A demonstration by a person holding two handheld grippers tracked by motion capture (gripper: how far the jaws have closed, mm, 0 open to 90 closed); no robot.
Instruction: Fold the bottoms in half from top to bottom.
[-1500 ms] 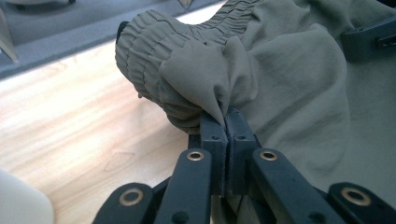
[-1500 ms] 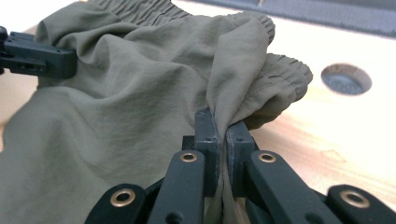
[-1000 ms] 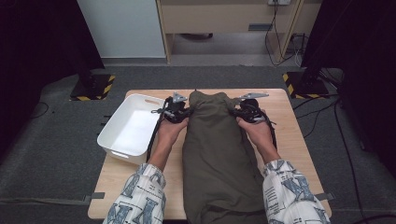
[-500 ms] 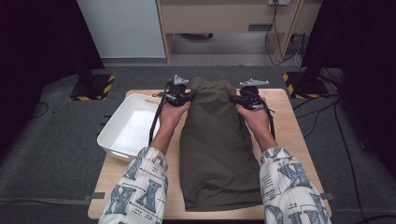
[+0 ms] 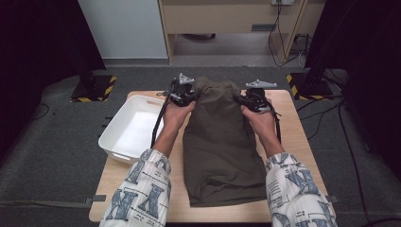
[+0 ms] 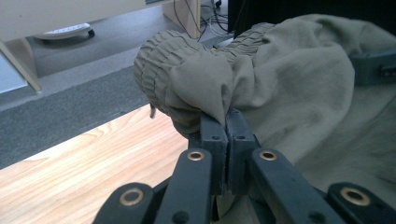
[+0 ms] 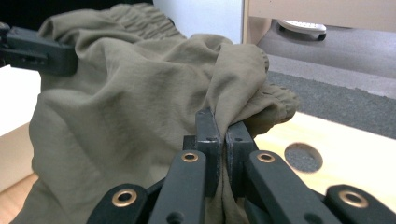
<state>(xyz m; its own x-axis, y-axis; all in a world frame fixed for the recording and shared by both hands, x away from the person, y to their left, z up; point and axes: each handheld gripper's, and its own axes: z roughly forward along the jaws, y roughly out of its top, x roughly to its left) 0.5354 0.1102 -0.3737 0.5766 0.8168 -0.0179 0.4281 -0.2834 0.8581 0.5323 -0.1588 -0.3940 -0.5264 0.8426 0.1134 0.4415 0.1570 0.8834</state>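
An olive-green garment with an elastic waistband lies lengthwise down the wooden table. Its far end is lifted off the wood by both grippers. My left gripper is shut on the left corner of the waistband, the gathered cloth bunched over its closed jaws. My right gripper is shut on the right corner, where a fold of cloth is pinched between the jaws. In the right gripper view the left gripper shows across the draped cloth.
A white rectangular tub sits at the table's left edge, close to the left forearm. A round hole is cut in the tabletop near the right gripper. Beyond the far edge lie grey carpet, cables and a wooden cabinet.
Both grippers have risen and moved toward the far edge with the waistband in them. The garment has slid away from the person, and its near hem now lies on the table.
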